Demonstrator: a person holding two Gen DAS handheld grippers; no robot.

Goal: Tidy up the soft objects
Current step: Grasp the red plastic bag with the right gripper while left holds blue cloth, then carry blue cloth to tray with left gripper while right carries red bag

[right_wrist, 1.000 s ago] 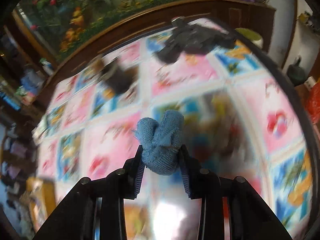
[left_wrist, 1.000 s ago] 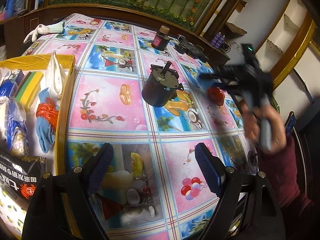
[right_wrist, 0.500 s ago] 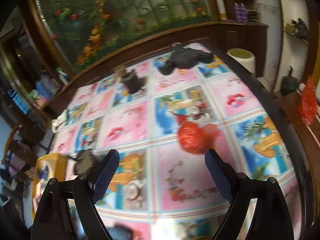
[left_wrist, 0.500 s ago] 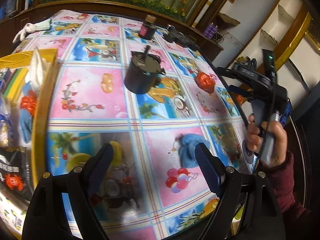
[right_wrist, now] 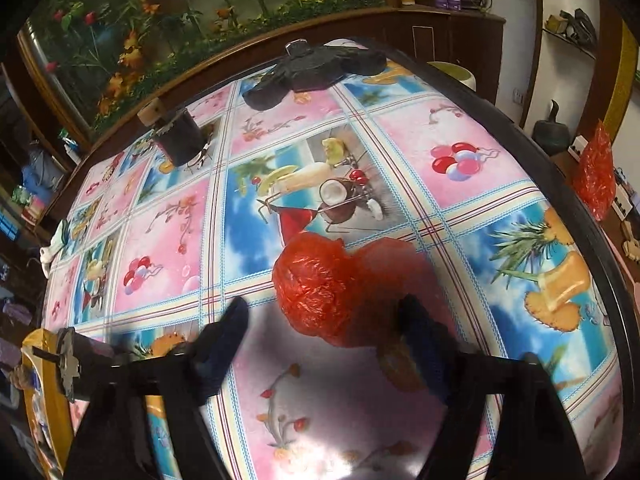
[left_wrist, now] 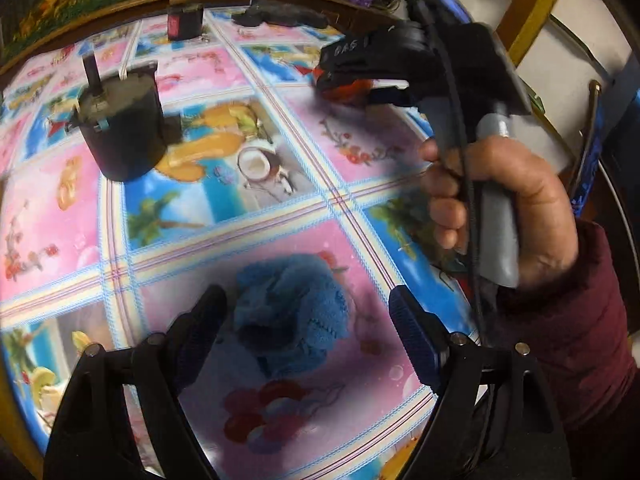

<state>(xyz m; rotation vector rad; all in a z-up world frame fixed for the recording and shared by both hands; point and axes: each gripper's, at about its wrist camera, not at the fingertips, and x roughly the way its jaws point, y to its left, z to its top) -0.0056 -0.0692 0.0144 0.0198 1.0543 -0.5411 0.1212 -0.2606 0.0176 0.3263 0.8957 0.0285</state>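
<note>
Two pickups are being set up at once. The left tool (left_wrist: 308, 330) stands with its pads apart around the blue cloth (left_wrist: 290, 312), which lies crumpled on the desk (left_wrist: 280, 208) at the near edge; the left pad is just beside the cloth, the right pad clear of it, and the jaws have just been closing a little without yet pressing on it. The right tool (right_wrist: 324, 344) has also just been closing, its pads apart on either side of the red bag (right_wrist: 316, 284), a crinkled plastic wad lying right of the desk's middle; neither pad seems to be squeezing it yet.

The step in hand looks like grasping both soft things. Next, each tool likely needs to settle lower and shut until the pads bite, then lift and carry toward the yellow box (right_wrist: 40, 364) at the left. The bag is slippery and springy, so a deep grip seems wise. The dark motor (left_wrist: 120, 128) further back looks hard and probably stays.
</note>
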